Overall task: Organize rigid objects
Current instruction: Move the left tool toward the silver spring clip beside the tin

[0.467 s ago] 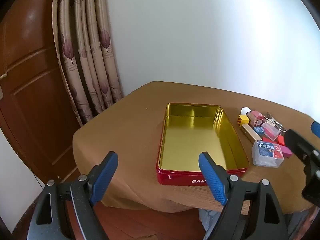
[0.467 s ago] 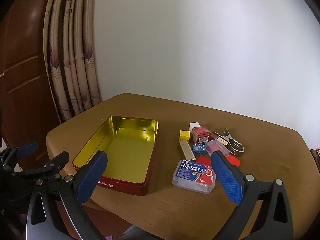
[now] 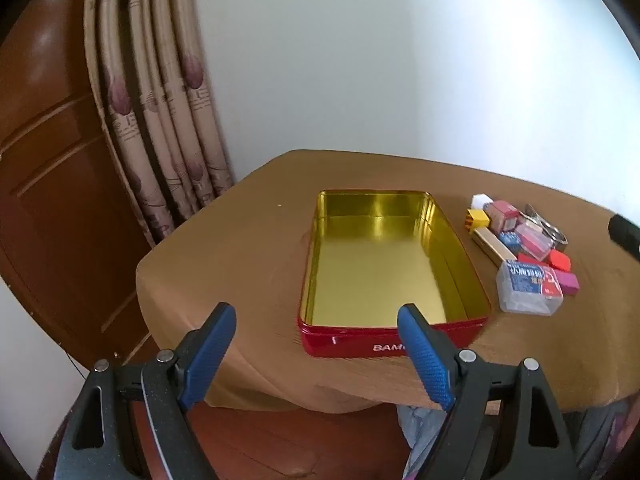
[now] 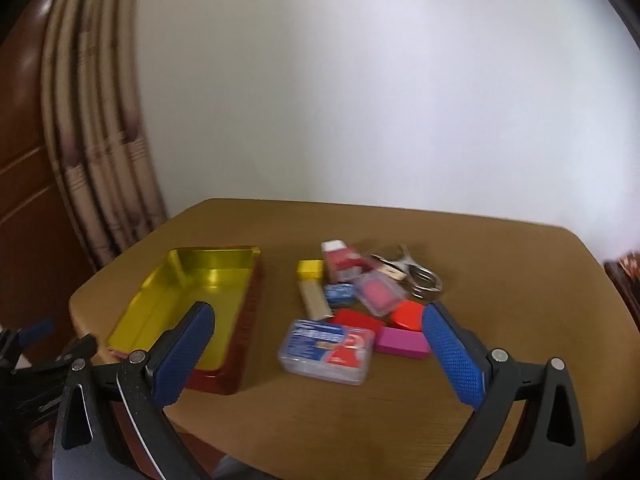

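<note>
An open red tin [image 3: 362,345] with a gold inside [image 4: 132,322] lies on the brown table, with nothing in it. To its right is a pile of small rigid items: a clear plastic case with a blue-red label [image 4: 327,351] [image 3: 527,287], a magenta block [image 4: 402,342], red blocks [image 4: 406,315], a yellow cube [image 4: 310,269], a wooden stick [image 4: 316,298], a red-white box [image 4: 342,261] and metal clips [image 4: 416,274]. My left gripper [image 3: 316,354] is open and empty before the tin's near edge. My right gripper [image 4: 318,354] is open and empty, above the plastic case.
The table [image 3: 240,248] has a brown cloth and stands against a white wall. A patterned curtain [image 3: 160,120] and a wooden door [image 3: 52,168] are to the left. The left gripper's body shows at the lower left of the right wrist view [image 4: 24,344].
My right gripper has moved forward and to the right, closer to the pile of items. My left gripper has shifted slightly; both stay open.
</note>
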A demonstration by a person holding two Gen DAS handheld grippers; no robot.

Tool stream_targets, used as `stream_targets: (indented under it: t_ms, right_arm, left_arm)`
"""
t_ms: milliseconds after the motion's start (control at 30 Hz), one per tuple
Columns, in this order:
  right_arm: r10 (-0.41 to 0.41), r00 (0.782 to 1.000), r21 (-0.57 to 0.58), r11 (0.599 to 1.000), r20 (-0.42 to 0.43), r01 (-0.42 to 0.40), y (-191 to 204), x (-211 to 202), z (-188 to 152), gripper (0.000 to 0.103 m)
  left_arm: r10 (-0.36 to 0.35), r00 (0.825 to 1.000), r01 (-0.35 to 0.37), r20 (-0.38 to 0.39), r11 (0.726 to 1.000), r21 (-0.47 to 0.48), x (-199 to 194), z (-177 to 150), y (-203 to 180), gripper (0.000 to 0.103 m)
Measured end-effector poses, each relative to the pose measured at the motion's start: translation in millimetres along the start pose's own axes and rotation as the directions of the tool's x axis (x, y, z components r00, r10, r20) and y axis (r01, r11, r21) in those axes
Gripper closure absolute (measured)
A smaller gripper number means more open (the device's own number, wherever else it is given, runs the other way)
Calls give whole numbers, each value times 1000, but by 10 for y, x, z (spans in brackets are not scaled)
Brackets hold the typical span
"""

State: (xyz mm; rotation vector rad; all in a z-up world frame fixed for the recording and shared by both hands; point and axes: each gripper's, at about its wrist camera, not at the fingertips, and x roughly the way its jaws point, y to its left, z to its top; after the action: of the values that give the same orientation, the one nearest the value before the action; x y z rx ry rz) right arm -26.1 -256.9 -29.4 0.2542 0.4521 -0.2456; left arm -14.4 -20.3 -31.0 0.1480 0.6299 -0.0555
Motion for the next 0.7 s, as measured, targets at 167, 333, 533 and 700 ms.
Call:
stream_targets:
  t_ms: [167, 333, 533, 700]
  right_arm:
    - [-98, 995, 27, 995, -25, 99, -469, 83, -69, 0]
    - [-209, 973, 87, 972, -103, 218, -1175, 277, -222, 0]
    - [-306, 936, 132, 935, -172, 330, -1883, 476, -380, 0]
    - [-331, 916, 87, 930, -226, 357, -2095, 616, -486, 0]
  left_arm:
    - [-13, 1000, 14, -14, 998, 59, -9, 25, -90, 18]
    - [-50, 998, 54, -49, 994, 97, 15, 52, -171, 18]
    - [-103, 990, 117, -99, 983, 145, 13, -3, -368, 18]
    - [-157, 971, 190, -179, 965, 183, 75, 7, -714, 18]
